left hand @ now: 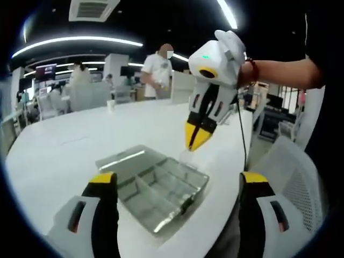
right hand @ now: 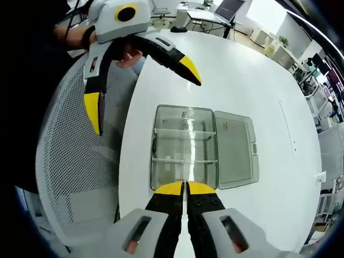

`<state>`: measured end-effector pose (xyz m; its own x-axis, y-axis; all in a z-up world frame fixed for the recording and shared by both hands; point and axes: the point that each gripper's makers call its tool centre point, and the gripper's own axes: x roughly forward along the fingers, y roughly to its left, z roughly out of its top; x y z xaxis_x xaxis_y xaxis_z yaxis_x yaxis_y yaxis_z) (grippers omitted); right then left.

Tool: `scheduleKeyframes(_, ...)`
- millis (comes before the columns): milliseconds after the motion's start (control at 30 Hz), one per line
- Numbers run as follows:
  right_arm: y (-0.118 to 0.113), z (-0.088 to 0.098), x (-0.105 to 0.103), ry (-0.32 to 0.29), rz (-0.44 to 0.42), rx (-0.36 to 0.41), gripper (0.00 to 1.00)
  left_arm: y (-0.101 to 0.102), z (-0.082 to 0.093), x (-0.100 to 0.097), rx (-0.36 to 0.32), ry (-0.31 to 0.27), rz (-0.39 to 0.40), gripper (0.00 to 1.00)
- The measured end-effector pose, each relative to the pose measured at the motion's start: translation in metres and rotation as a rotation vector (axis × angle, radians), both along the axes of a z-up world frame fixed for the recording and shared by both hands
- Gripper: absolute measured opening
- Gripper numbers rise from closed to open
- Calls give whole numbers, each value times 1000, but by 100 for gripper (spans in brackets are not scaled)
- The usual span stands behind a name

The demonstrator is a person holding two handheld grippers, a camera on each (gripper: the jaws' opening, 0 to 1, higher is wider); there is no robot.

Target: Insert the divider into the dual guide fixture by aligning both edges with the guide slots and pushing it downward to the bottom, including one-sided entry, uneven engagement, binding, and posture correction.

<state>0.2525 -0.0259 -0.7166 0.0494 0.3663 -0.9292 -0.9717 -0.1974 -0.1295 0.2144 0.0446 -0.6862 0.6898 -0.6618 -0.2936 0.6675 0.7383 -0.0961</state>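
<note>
While the left hand-held gripper (left hand: 180,188) is standing with its two yellow-tipped jaws wide apart at the bottom of the left gripper view, a clear plastic box (left hand: 153,185) is lying between them on the white table (left hand: 64,145), its lid (left hand: 124,160) folded open flat beside it. Above the box's far corner, the right hand-held gripper (left hand: 196,138) is hanging with its jaws pressed together on a thin clear divider (left hand: 185,156) that is hard to make out. A person in a white shirt (left hand: 157,72) is standing beyond the table.

Looking down in the right gripper view, the right hand-held gripper (right hand: 185,188) is hovering closed at the near edge of the box (right hand: 184,148), whose partitions are splitting it into compartments. The left hand-held gripper (right hand: 142,88) is reaching in spread open, over a mesh chair (right hand: 70,177).
</note>
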Motion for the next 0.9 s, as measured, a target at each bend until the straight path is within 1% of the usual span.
scheduleKeyframes(167, 1, -1, 2, 5, -1, 1, 0, 0, -6, -1, 15, 23, -4, 89)
scheduleKeyframes(300, 1, -4, 3, 11, 2, -4, 0, 1, -4, 0, 11, 15, 2, 88)
scheduleKeyframes(400, 1, -6, 4, 11, 2, -7, 0, 2, -5, 0, 9, 26, 8, 88)
scheduleKeyframes(533, 4, -7, 0, 27, 13, -5, 0, 2, -3, 1, 0, 23, 11, 88)
scheduleKeyframes(600, 4, -8, 1, 20, 16, -5, 0, 2, -4, 0, 3, 30, 12, 88)
scheduleKeyframes(767, 2, -9, 2, 25, 8, -12, 0, 2, -3, 0, -3, 32, 13, 87)
scheduleKeyframes(900, 3, -9, 2, 24, 9, -2, 0, 3, -4, 0, -2, 34, 13, 87)
